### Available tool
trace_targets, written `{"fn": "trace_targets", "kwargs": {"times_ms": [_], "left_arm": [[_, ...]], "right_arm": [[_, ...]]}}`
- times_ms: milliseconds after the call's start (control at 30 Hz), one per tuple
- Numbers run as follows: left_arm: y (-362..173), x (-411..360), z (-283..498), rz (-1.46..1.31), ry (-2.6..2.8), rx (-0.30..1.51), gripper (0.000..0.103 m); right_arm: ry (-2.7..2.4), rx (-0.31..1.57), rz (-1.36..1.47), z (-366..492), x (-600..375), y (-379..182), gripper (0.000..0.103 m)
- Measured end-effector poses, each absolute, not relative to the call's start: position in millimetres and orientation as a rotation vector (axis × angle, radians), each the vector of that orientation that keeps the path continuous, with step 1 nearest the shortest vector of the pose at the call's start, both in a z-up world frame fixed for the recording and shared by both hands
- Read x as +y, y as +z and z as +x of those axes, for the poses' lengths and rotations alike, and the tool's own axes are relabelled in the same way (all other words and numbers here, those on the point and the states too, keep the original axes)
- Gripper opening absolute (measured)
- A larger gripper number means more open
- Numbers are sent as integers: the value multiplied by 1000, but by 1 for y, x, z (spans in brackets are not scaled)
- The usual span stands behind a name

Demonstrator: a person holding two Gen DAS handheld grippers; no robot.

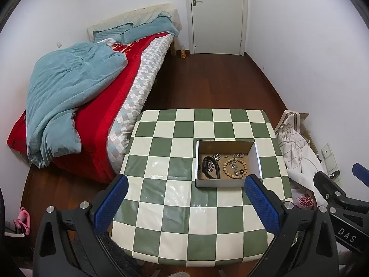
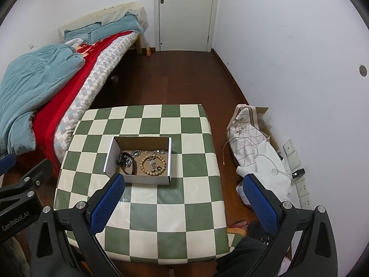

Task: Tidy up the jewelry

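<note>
A small open cardboard box [image 1: 227, 145] [image 2: 110, 154] stands on a green and cream checkered table [image 1: 175, 198] [image 2: 184, 198]. Inside lie a black watch [image 1: 209, 167] [image 2: 126, 163], a wooden bead bracelet [image 1: 234, 168] [image 2: 152, 165], a silver chain [image 1: 216, 156] [image 2: 136, 153] and small metal pieces [image 1: 238, 155] [image 2: 160, 151]. My left gripper [image 1: 185, 185] is open and empty, above the table in front of the box. My right gripper [image 2: 184, 184] is open and empty, to the right of the box and nearer than it.
A bed [image 1: 92, 97] [image 2: 46, 87] with a red cover and a teal duvet stands to the left of the table. A white door [image 1: 216, 13] is at the far wall. Folded cloth and a bag [image 2: 251, 145] lie on the wooden floor at the right wall.
</note>
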State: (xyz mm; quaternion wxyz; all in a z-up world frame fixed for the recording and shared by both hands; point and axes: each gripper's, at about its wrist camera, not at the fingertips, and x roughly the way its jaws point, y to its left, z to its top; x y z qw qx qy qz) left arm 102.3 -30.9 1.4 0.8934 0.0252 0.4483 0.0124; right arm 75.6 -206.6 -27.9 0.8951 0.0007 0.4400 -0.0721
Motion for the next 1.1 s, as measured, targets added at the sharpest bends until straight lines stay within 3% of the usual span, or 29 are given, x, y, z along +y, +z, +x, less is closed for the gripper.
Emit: {"fn": "trace_targets", "kwargs": {"times_ms": [1100], "left_arm": [[6,-23,97,59,38,916,103]], "right_arm": [[-140,906,1,75,-206,-23,103]]}}
